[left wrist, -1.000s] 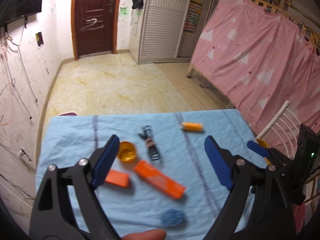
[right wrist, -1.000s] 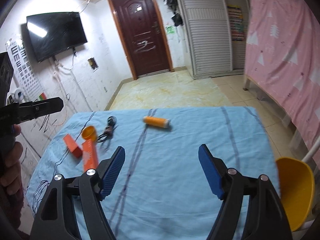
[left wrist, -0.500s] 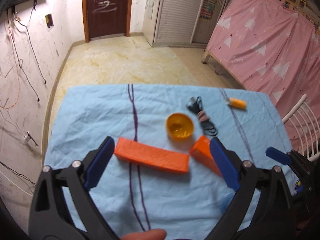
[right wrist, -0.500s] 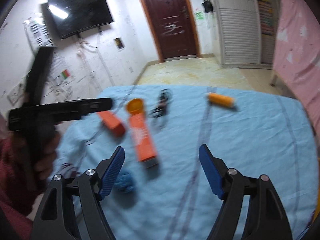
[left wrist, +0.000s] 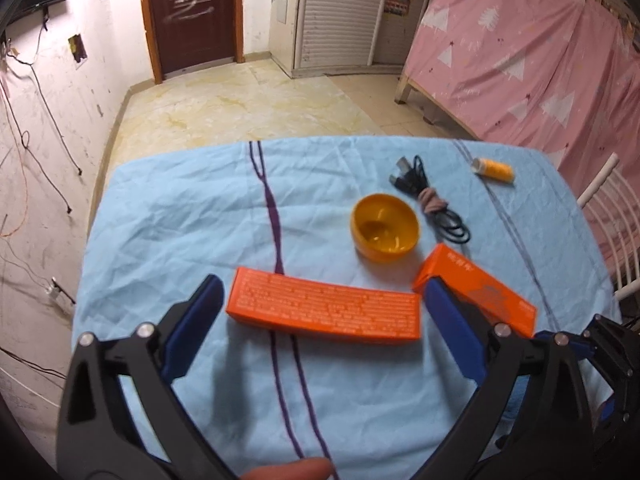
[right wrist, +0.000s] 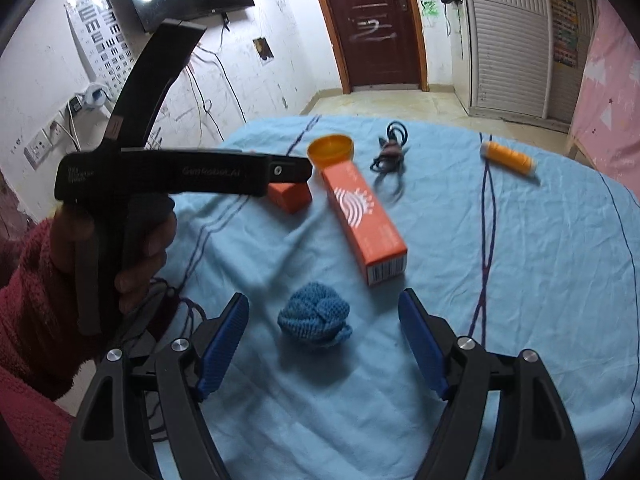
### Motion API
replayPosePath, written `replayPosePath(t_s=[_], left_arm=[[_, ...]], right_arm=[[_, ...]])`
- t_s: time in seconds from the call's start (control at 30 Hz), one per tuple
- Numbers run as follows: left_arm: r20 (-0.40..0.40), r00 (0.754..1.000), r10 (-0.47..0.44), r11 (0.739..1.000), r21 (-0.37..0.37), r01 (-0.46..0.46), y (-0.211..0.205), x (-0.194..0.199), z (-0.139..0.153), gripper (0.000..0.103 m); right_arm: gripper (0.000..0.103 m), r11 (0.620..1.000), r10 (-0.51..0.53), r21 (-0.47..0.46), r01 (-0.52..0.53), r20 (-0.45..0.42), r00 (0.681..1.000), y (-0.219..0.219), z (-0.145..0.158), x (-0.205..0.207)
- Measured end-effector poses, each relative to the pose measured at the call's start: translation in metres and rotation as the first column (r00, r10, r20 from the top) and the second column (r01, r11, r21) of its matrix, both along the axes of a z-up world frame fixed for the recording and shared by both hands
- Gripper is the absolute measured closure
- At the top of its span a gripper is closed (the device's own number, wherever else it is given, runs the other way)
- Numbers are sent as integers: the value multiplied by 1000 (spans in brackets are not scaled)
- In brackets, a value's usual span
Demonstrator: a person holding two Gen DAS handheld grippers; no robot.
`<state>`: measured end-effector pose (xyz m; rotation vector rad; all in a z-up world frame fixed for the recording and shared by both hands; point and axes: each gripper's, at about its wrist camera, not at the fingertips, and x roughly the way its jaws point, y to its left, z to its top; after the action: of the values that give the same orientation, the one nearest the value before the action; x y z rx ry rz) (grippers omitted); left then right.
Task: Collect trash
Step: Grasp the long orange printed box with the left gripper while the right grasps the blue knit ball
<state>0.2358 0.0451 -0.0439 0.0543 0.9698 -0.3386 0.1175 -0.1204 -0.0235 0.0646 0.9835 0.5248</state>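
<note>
On the blue cloth lie two orange boxes, an orange bowl, a black cable, an orange tube and a blue knitted ball. My left gripper [left wrist: 320, 300] is open, its jaws either side of one orange box [left wrist: 324, 310]; the other orange box [left wrist: 476, 290] lies beside the right jaw. The bowl [left wrist: 385, 227], the cable [left wrist: 430, 200] and the tube [left wrist: 493, 170] lie beyond. My right gripper [right wrist: 322, 316] is open, its jaws either side of the knitted ball [right wrist: 314, 320]. The long box [right wrist: 362, 220] lies just beyond it. The left gripper's body [right wrist: 180, 176] shows at the left.
The table's blue cloth [left wrist: 180, 220] ends at a rounded far edge over a tiled floor. A pink curtain [left wrist: 520, 60] hangs at the right with a white chair back [left wrist: 600, 184] before it. A cabled wall [right wrist: 60, 128] stands left of the table.
My left gripper has swung left and come down over an orange box. My right gripper has turned left and dropped until the knitted ball sits between its jaws. Both stayed open.
</note>
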Motion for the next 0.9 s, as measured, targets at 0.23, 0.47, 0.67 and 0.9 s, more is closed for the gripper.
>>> replayPosePath(t_s=[0.23,0.47,0.67,0.9], left_arm=[[-1,1000,-22,998,54,22,-2,1,-11,7],[40,999,-33,994,104,29,-9,-4,-11,13],[83,996,-16,991,136,4,-12,-9,-5,13],[130,991,3,991,129,-20,-9,-17,18,13]], right_arm=[[32,997,9,-73,-8,13,1000,11,-4,-5],[65,994,3,-106,1,40,999,12,-3,-9],[77,997,9,-78,-5,52,999,8,1,-10],[77,999,-25,-21,27,69,997,-12,10,-6]])
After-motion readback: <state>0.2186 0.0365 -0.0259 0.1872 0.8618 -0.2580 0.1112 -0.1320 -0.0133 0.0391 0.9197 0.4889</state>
